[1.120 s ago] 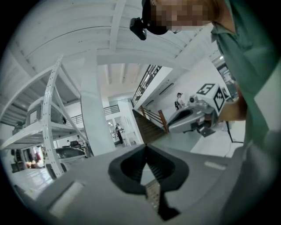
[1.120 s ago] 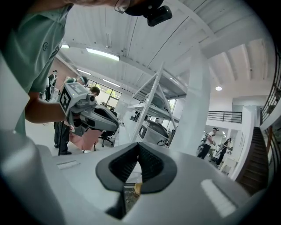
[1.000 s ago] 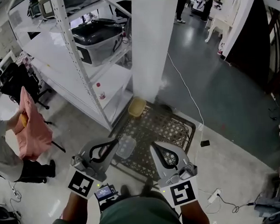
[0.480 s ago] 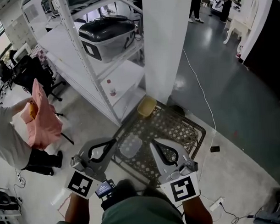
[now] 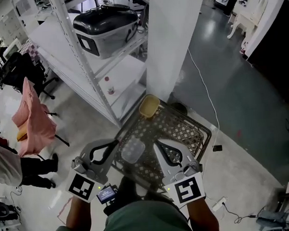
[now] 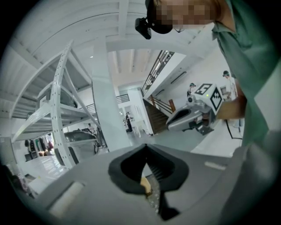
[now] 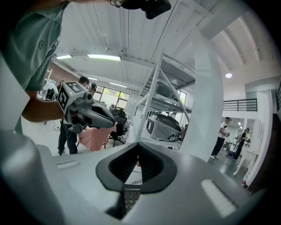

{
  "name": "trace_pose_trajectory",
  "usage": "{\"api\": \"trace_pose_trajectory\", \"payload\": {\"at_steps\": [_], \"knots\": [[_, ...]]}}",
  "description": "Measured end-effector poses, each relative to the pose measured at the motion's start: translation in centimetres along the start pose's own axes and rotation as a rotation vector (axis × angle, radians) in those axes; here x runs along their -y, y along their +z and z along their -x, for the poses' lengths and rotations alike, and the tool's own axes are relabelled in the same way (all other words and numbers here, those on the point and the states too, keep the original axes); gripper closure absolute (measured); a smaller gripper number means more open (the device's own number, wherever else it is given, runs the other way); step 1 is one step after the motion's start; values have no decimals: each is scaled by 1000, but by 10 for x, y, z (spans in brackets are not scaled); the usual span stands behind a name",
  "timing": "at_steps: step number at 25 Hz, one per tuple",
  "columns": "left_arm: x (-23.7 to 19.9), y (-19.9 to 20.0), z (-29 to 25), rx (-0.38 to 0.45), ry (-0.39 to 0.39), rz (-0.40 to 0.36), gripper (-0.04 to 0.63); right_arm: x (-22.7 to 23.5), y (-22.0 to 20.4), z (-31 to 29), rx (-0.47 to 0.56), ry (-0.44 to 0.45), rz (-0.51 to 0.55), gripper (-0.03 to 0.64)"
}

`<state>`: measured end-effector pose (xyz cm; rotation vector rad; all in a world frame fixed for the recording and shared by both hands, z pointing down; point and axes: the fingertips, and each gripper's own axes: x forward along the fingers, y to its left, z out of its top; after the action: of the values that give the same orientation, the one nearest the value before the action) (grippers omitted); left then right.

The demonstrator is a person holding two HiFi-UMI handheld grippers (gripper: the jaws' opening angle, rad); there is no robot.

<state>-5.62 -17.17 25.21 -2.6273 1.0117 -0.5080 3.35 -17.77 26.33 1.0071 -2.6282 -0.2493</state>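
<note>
In the head view both grippers are held side by side, low over a wire mesh basket [image 5: 192, 130] on the floor. My left gripper [image 5: 116, 143] is shut with nothing in it, and its tips point over a clear plastic tub [image 5: 132, 151] inside the basket. My right gripper [image 5: 156, 145] is also shut and holds nothing. A yellow bowl [image 5: 148, 106] lies at the basket's far corner. In the left gripper view the jaws [image 6: 146, 149] meet at their tips, with the right gripper [image 6: 197, 115] visible beyond. In the right gripper view the jaws [image 7: 138, 147] are shut too, with the left gripper [image 7: 85, 112] at the left.
A white metal shelf rack [image 5: 76, 58] holds a black-lidded storage box [image 5: 106, 24] at the upper left. A white pillar [image 5: 172, 36] rises behind the basket. A pink cloth [image 5: 33, 116] hangs at the left by a person. A white cable [image 5: 205, 87] runs over the grey floor.
The head view has drifted, so the basket and rack sit slightly lower left. The person with the pink cloth has moved toward the left edge. Both grippers keep their pose, still shut.
</note>
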Motion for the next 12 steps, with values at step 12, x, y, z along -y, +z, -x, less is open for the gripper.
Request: {"api": "trace_pose_trajectory", "payload": {"at_steps": [12], "knots": [[-89, -100, -34, -13, -54, 92, 594, 6, -47, -135, -128, 16, -62, 609]]}}
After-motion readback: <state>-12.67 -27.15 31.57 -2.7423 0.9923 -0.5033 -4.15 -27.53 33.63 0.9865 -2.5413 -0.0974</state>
